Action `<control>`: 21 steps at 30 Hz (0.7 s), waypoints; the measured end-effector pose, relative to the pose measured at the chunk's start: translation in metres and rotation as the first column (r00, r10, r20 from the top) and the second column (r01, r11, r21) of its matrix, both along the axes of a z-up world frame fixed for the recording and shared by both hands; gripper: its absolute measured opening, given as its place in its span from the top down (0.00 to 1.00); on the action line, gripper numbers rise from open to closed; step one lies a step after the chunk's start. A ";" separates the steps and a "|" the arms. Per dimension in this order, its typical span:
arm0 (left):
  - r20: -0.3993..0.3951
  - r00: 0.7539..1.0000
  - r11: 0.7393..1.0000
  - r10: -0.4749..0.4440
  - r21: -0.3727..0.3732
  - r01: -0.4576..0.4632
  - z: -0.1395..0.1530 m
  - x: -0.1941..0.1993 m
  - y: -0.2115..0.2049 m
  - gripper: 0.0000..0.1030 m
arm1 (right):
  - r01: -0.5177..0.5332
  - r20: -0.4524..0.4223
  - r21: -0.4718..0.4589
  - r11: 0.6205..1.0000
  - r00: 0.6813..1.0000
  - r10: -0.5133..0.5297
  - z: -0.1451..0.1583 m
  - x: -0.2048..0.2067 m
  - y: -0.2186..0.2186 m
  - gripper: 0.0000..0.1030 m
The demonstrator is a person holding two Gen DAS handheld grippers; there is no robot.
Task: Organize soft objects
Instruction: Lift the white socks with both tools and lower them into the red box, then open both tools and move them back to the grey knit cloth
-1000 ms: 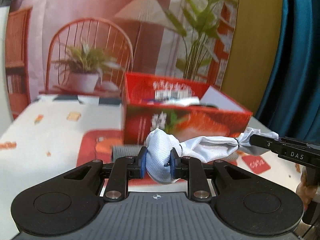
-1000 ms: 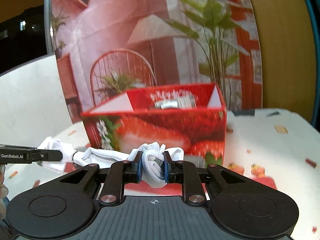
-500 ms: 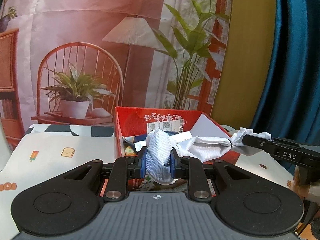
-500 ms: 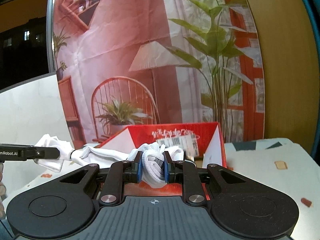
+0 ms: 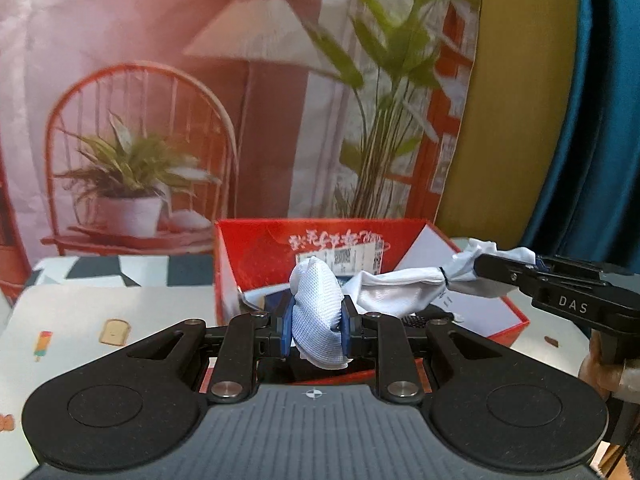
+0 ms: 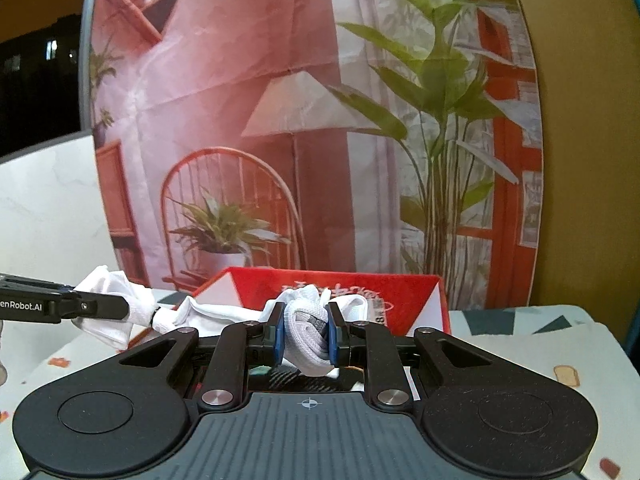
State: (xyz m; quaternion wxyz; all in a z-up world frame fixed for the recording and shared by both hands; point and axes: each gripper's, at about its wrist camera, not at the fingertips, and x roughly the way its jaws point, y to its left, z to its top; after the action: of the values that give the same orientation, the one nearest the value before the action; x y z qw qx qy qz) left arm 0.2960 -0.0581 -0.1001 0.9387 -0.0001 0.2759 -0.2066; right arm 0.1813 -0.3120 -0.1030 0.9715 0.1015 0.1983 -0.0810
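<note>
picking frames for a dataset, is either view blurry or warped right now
Left wrist view: the printed backdrop is smeared by motion blur, while the white cloth in the left gripper stays sharp. Right wrist view: crisp throughout; fisheye bends the backdrop's edges, and a dark unlit area sits top left. The right gripper clamps the cloth's other end.

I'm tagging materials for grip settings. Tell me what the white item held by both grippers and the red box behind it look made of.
White mesh-knit fabric item: soft textile, matte; an open woven texture shows, and it bunches and creases where the left hand-held gripper and right hand-held gripper pinch it. Red printed open-top box: probably coated cardboard, given its thin flat walls, crisp fold edges and plain white inner faces.
</note>
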 end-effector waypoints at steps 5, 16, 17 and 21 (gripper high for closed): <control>-0.105 0.994 1.000 -0.001 -0.027 -0.002 -0.018 0.036 -0.007 0.77 | 0.001 -0.086 0.012 1.000 0.996 0.000 -0.015 0.031 -0.015 0.82; -0.201 0.980 0.999 -0.007 0.043 0.016 -0.050 0.076 -0.023 0.76 | 0.032 -0.217 0.023 0.999 0.976 -0.027 -0.054 0.062 -0.028 0.82; -0.200 0.980 0.999 -0.007 0.051 0.017 -0.052 0.077 -0.024 0.76 | 0.033 -0.217 0.021 0.999 0.976 -0.028 -0.056 0.062 -0.027 0.82; -0.197 0.980 0.997 -0.002 0.081 0.019 -0.058 0.080 -0.031 0.76 | 0.032 -0.222 0.007 0.999 0.975 -0.030 -0.057 0.062 -0.025 0.80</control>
State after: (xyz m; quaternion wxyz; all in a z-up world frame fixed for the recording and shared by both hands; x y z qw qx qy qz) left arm 0.3763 -0.0893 -0.1576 0.9049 0.0195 0.3758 -0.1989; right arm 0.2435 -0.3373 -0.1601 0.9413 0.1001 0.3044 -0.1061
